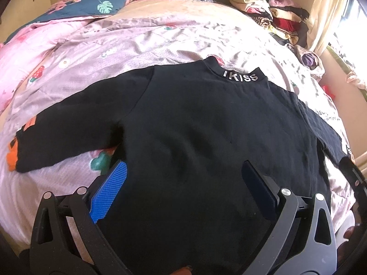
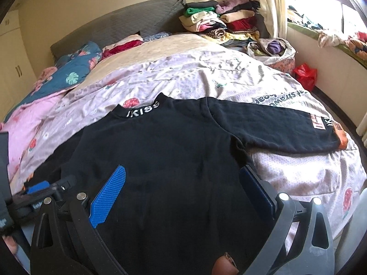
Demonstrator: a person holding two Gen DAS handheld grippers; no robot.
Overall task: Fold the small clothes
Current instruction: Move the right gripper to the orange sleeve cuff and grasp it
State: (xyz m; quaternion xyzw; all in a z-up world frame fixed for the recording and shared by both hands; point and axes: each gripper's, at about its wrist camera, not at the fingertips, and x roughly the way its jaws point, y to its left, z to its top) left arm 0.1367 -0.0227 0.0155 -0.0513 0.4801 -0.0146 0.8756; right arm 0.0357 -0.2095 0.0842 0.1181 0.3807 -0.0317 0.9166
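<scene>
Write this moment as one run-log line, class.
black top: flat on bed, sleeves spread | left claw: open over hem | right claw: open over hem | fold: not begun

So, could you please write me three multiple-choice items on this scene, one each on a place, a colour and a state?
1. Where does the black long-sleeved top lie?
A. on the pink strawberry-print bedspread
B. on the windowsill
C. on the stack of folded clothes

2. What colour is the lettering on its collar?
A. orange
B. white
C. green

3. How are its sleeves?
A. folded over the chest
B. rolled up
C. spread out to the sides

Answers: 1 A, the bedspread shows all around the top. 2 B, the collar letters read white on black. 3 C, both views show a sleeve stretched outward, and both the left hand-held gripper and the right hand-held gripper stand open over the hem.
</scene>
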